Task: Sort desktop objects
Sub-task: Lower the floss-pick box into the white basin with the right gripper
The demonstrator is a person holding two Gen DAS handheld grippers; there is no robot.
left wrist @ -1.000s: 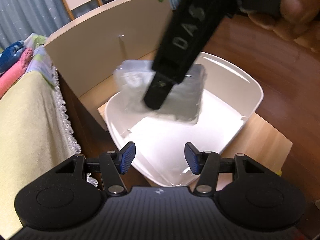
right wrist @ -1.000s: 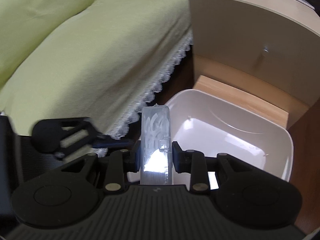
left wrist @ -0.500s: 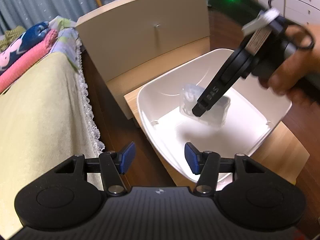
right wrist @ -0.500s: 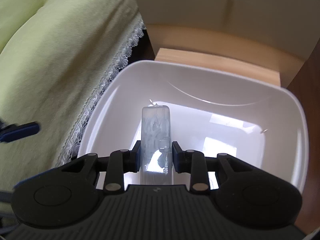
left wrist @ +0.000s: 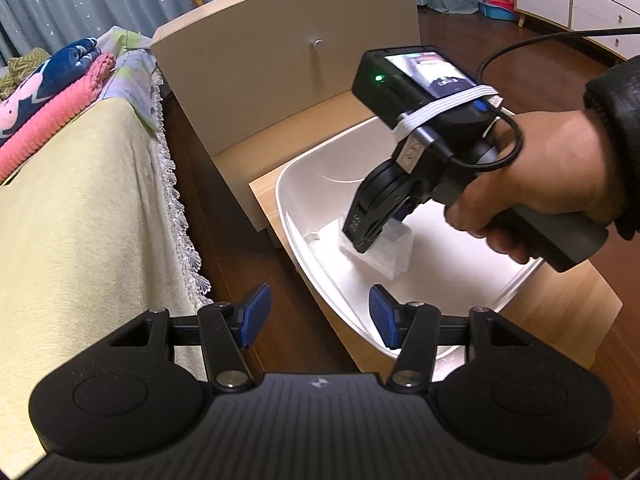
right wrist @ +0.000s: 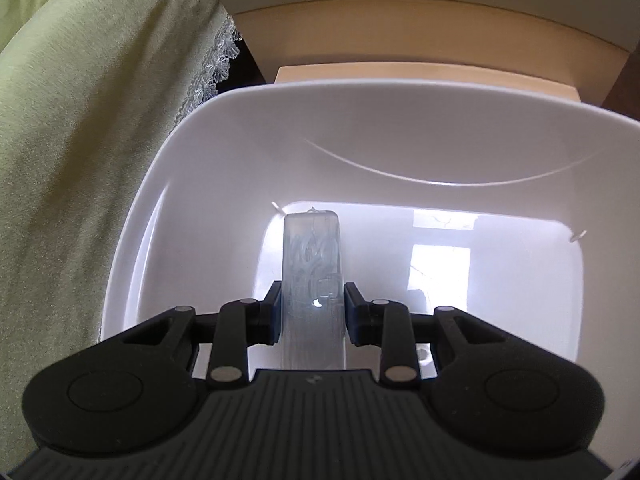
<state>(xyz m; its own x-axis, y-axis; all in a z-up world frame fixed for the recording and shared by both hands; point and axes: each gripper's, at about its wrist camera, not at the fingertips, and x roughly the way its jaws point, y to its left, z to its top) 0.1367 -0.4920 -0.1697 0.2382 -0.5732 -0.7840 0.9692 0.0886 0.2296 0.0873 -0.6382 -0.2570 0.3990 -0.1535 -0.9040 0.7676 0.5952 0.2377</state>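
Clear plastic box sits squeezed in the right gripper, down inside the white tub; left gripper spread wide, empty, near the tub.

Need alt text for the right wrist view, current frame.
The right gripper is shut on a clear plastic box, held low inside a white plastic bin with nothing else visible in it. The bin sits on a light wooden surface, with a green bedcover edged in lace to the left.

Dark wood floor; yellow-green bedspread; beige cabinet; grey curtains.
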